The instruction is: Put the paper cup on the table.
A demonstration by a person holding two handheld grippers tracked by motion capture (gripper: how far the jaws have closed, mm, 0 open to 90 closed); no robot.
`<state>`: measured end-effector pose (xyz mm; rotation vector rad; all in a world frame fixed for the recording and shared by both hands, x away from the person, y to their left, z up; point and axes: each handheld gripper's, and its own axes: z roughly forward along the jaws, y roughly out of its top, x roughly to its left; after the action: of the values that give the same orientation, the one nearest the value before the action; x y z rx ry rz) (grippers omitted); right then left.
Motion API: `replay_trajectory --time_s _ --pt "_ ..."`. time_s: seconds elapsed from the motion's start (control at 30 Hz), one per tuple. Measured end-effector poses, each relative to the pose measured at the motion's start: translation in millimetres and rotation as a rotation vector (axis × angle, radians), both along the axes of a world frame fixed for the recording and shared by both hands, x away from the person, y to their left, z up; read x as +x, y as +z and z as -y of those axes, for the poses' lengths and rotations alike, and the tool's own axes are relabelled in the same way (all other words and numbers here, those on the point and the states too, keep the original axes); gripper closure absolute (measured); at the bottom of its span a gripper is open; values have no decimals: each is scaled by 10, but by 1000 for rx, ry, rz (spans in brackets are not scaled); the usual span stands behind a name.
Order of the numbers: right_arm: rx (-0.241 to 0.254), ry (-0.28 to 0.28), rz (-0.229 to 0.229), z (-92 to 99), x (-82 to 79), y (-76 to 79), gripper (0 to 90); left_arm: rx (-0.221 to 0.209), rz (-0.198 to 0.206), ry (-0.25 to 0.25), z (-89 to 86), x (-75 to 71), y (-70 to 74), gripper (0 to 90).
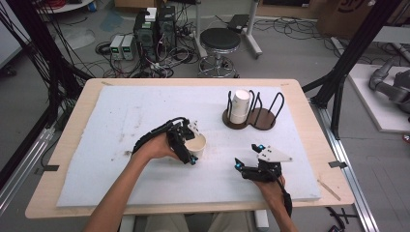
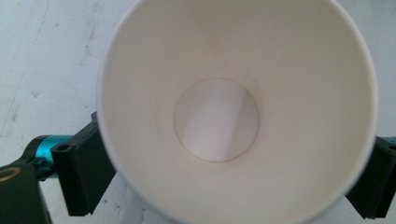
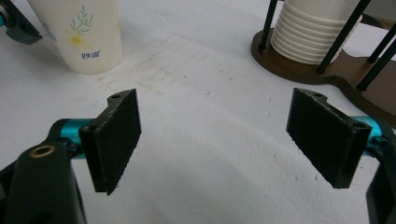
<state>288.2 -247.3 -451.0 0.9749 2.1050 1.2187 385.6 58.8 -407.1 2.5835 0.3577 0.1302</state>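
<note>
Paper cup (image 1: pixel 196 144) upright on white mat (image 1: pixel 121 125), between spread jaws of left gripper (image 1: pixel 186 145), grip unclear, right gripper (image 1: pixel 249 157) wide, empty.

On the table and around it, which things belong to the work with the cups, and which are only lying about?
Belong to the job:
- paper cup between the jaws of the left gripper
- stack of paper cups
- wooden cup rack
- right gripper, open, holding nothing

Just lying about:
- round stool
- computer boxes and cables on the floor
</note>
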Motion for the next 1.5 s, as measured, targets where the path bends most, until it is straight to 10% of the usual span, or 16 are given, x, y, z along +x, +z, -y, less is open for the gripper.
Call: replay_trajectory --time_s 0.83,1.5 --pt "-15 -5 10 -16 -12 -2 182 -181 73 161 -989 -312 96 114" --pt "0 -6 6 -2 -10 -1 181 -344 109 311 -1638 -608 -88 115"
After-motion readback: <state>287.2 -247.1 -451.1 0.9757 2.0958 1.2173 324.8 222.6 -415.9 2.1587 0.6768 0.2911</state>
